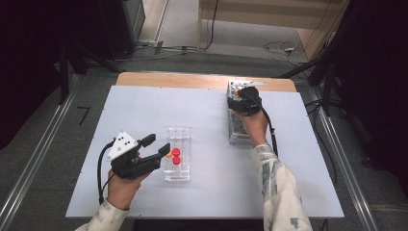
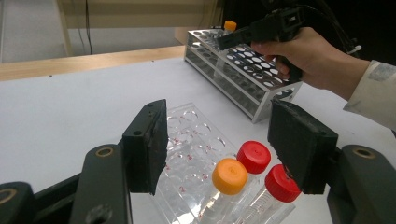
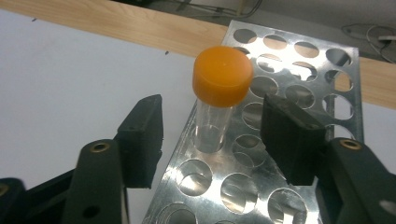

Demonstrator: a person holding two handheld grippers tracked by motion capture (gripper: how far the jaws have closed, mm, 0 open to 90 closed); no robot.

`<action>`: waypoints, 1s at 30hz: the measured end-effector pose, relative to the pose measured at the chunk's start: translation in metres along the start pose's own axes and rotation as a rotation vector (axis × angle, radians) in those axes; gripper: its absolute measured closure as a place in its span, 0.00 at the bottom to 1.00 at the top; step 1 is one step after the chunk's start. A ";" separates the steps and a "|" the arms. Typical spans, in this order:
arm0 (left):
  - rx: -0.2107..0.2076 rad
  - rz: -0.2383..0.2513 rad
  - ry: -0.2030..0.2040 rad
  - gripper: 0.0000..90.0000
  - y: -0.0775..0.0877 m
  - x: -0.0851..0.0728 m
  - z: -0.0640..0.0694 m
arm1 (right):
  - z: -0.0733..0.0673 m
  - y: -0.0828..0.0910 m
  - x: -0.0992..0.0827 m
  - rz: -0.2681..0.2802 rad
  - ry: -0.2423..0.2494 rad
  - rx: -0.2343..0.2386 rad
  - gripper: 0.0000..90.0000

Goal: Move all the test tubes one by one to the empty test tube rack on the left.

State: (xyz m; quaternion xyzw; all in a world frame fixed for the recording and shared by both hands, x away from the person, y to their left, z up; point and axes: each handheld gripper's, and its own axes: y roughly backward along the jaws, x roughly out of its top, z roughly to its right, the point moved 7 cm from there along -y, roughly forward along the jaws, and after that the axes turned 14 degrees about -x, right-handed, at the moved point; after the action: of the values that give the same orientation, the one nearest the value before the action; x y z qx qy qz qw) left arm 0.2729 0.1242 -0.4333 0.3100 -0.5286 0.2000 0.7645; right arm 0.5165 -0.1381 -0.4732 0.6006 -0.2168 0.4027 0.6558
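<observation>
One camera hangs above the person's side of the bench [image 1: 144, 106], looking forward and down over the whole top. Another rides low on the left tool [image 1: 155, 147], close over the clear rack [image 2: 196, 140], facing across to the metal rack [image 2: 243, 79]. The third sits on the right tool [image 1: 243, 94], right above that metal rack [image 3: 280, 93]; all three take it in.

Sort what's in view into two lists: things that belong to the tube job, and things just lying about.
In the job:
orange-capped tube between the right tongs
metal rack
clear rack with three capped tubes
left tongs

Lying about:
loose cables on the floor
</observation>
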 end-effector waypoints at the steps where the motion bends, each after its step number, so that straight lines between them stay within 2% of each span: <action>1: 0.000 0.000 -0.001 0.43 0.000 0.000 0.000 | 0.000 -0.001 0.000 -0.003 0.005 -0.006 0.48; 6: 0.000 0.000 -0.001 0.43 0.000 0.000 0.001 | 0.000 -0.002 0.001 -0.009 0.002 -0.016 0.61; 13: 0.002 0.005 0.000 0.43 0.001 0.001 0.001 | 0.000 -0.004 0.001 -0.013 0.010 -0.027 0.75; 19: 0.008 0.006 -0.001 0.43 0.003 0.001 -0.001 | -0.002 -0.001 0.003 0.014 0.025 -0.027 0.79; 24: 0.014 0.013 0.003 0.43 0.004 0.002 -0.002 | 0.001 0.005 0.008 0.041 0.006 -0.023 0.79; 30: 0.017 0.018 0.002 0.42 0.004 0.002 -0.002 | 0.006 0.021 0.019 0.098 -0.011 -0.020 0.79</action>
State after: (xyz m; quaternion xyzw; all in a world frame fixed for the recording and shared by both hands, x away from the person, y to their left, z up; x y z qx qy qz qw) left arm 0.2725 0.1282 -0.4308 0.3117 -0.5290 0.2117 0.7604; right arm 0.5121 -0.1395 -0.4452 0.5850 -0.2538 0.4289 0.6398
